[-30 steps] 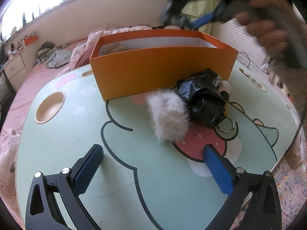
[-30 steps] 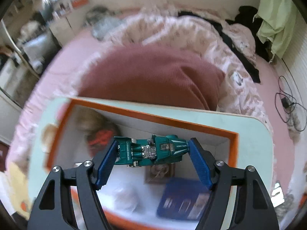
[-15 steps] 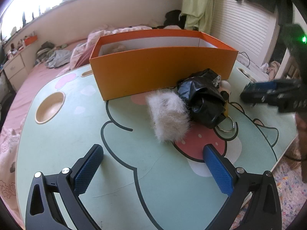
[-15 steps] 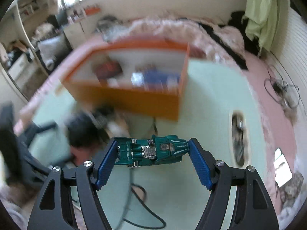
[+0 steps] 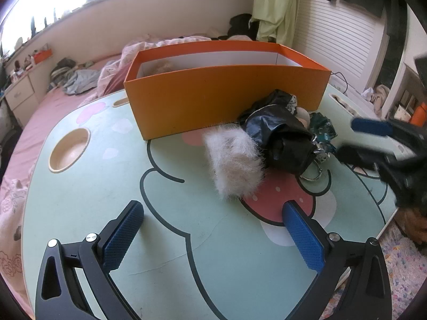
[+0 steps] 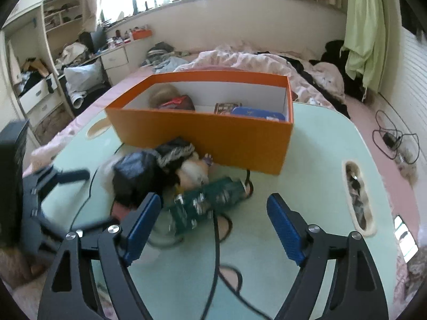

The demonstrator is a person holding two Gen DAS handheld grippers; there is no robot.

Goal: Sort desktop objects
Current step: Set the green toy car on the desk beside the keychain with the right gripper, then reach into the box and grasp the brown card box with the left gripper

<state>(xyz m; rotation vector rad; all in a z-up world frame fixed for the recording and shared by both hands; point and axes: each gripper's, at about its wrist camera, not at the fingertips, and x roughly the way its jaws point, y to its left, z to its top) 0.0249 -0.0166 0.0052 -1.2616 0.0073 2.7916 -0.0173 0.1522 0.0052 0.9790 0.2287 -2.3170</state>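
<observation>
Two grippers are in your hands, and both stand with their blue pads spread wide and nothing between them. Your right gripper hangs low over the table, its left pad just beside the green toy car, which lies blurred on the tabletop in front of the fingers; whether pad and car touch, you cannot tell from this view. In the left wrist view that same gripper comes in from the right edge, near the car.

Your left gripper hovers over the green cartoon print of the table, well apart from the clutter. Ahead of it lies a white fluffy piece, touching a crumpled black bag, with a metal ring just beside the bag's near edge.

Behind the pile stands the orange box, upright and open at the top. Inside it you can see a blue flat pack, a small dark card and a reddish item against a pale furry one. A pink bed lies beyond the table.
</observation>
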